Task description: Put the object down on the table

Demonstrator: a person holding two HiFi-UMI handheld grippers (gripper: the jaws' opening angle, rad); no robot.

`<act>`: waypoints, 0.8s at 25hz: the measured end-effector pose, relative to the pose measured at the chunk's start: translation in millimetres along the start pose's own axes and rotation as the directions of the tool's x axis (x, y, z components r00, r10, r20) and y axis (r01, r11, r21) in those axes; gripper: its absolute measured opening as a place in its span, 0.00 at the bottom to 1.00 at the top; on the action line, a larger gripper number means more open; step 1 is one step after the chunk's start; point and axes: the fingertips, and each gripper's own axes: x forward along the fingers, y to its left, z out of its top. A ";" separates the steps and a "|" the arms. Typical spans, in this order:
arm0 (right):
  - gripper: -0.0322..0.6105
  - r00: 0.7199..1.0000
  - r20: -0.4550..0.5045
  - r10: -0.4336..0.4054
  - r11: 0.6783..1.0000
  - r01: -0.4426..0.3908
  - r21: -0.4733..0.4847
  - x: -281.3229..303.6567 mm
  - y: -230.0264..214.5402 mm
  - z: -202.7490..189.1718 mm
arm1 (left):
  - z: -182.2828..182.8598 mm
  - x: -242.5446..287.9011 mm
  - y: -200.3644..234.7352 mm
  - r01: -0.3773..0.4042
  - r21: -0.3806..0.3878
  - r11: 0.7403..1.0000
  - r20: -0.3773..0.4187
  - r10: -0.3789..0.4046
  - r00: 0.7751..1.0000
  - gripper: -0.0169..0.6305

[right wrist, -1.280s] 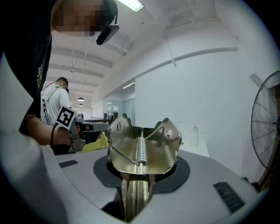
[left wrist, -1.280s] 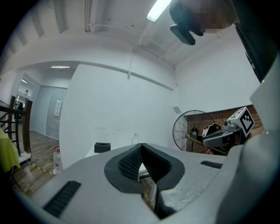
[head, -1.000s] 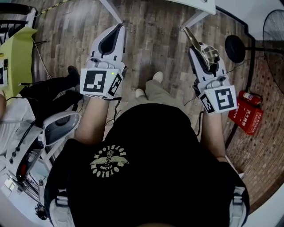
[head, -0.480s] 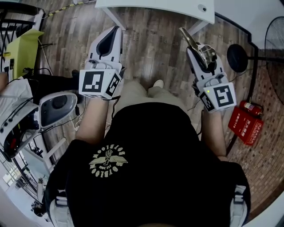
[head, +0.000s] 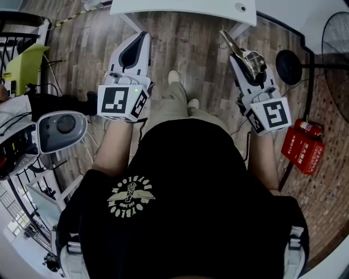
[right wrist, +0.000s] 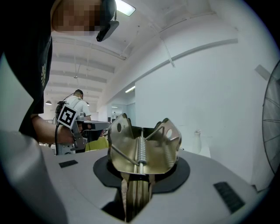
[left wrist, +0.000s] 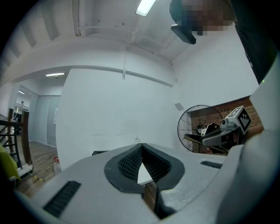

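Observation:
A brass-coloured metal spring clip (head: 246, 59) (right wrist: 142, 148) sits clamped in my right gripper (head: 238, 58) (right wrist: 140, 171), its thin tip pointing ahead toward the white table (head: 185, 7). The clip's wings and coil spring stand up above the jaws in the right gripper view. My left gripper (head: 142, 37) (left wrist: 141, 147) is held level beside it at the left, shut, its ribbed pads meeting at the tips with nothing between them. Both grippers hang over the wooden floor, just short of the table's near edge.
The table's legs (head: 136, 23) slant down on either side ahead. A standing fan (head: 334, 38) with its round base (head: 289, 66) and a red box (head: 302, 146) are at the right. A grey-white appliance (head: 59, 129) and a yellow-green chair (head: 22, 68) are at the left.
Both grippers have moved forward with the walking person. More of the white table's edge now shows at the top. The clip stays clamped in the right gripper.

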 end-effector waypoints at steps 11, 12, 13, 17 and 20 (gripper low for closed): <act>0.21 1.000 0.006 -0.026 1.000 0.026 -0.017 4.1 -12.1 0.8 | -4.3 17.0 -0.3 0.019 -0.017 1.000 -0.004 -0.019 1.000 0.04; 0.21 0.999 0.016 -0.032 0.999 0.033 -0.021 4.4 -13.0 2.7 | -5.3 17.7 0.3 0.020 -0.018 1.000 -0.007 -0.020 1.000 0.04; 0.21 0.999 0.025 -0.039 0.999 0.040 -0.027 4.8 -14.1 4.7 | -6.0 18.8 1.0 0.020 -0.018 1.000 -0.009 -0.020 1.000 0.04; 0.21 0.997 0.039 -0.061 0.998 0.063 -0.030 12.2 -20.3 7.9 | -4.7 23.9 7.7 0.017 -0.012 1.000 -0.009 -0.017 1.000 0.04; 0.21 0.997 0.038 -0.072 0.997 0.073 -0.030 21.2 -25.9 8.2 | -2.7 29.0 15.8 0.008 -0.008 1.000 0.000 -0.008 1.000 0.04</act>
